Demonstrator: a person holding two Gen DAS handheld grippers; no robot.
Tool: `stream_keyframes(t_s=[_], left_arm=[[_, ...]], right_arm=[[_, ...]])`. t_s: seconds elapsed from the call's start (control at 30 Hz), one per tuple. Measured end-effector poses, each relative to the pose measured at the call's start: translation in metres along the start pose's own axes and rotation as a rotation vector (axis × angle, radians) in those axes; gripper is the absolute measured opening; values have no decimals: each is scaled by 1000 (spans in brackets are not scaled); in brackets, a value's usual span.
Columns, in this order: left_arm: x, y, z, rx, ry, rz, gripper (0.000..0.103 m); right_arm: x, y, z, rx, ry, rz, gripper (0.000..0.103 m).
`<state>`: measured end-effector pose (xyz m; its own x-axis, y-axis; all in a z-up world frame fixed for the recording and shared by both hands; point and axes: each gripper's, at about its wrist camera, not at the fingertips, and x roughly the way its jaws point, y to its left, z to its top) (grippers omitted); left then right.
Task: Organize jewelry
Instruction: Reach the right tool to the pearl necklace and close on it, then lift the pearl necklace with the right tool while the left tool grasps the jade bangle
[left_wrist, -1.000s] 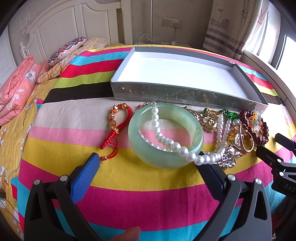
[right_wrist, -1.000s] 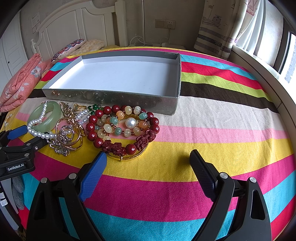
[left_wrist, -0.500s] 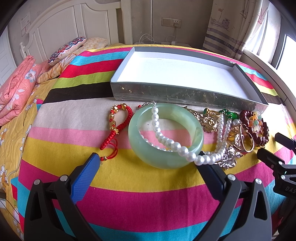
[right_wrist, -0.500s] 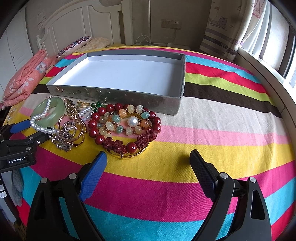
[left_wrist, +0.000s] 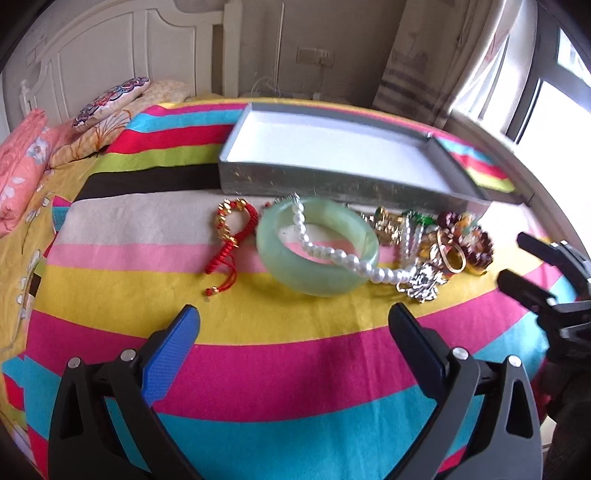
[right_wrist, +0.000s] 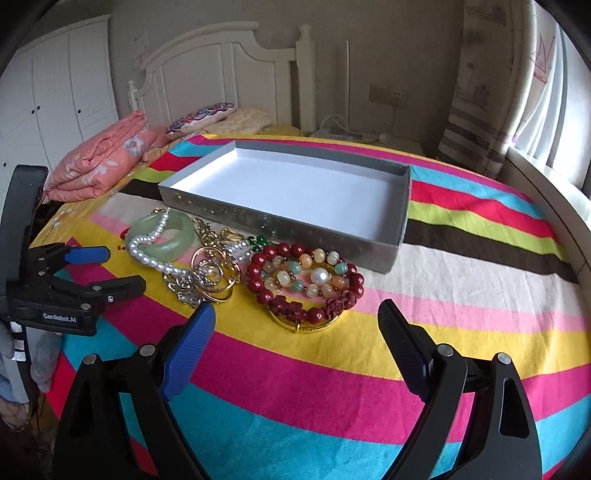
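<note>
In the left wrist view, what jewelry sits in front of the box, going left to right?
Red cord bracelet → jade bangle with the pearl strand draped across it → silver brooch → dark red bead bracelets. The gold and green pieces between overlap too much to order.

1. Box (right_wrist: 288, 184) on bedspread (right_wrist: 461, 280), far side.
2. Jewelry in a row just near of box.
3. L to R: cord bracelet (left_wrist: 231, 236), bangle (left_wrist: 317, 247) w/ pearl strand (left_wrist: 332, 251) draped over it, bead bracelets (right_wrist: 306, 284).
</note>
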<state>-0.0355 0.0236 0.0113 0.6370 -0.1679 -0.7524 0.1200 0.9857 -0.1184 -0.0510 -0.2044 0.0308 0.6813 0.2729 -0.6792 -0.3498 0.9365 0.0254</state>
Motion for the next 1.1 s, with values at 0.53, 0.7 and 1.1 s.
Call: stream_keyframes(t_s=[0.53,0.7,1.1], left_arm=[[-54,28,-6,18,-111,54,82],[-56,33,-8,3,-105,56,78],[-57,35,-9,9,-82,33,73]], right_arm=[[4,75,22,-257,25,202,50],[11,99,26,-307,35,239,48],[42,107,35,-380,61,213,10]])
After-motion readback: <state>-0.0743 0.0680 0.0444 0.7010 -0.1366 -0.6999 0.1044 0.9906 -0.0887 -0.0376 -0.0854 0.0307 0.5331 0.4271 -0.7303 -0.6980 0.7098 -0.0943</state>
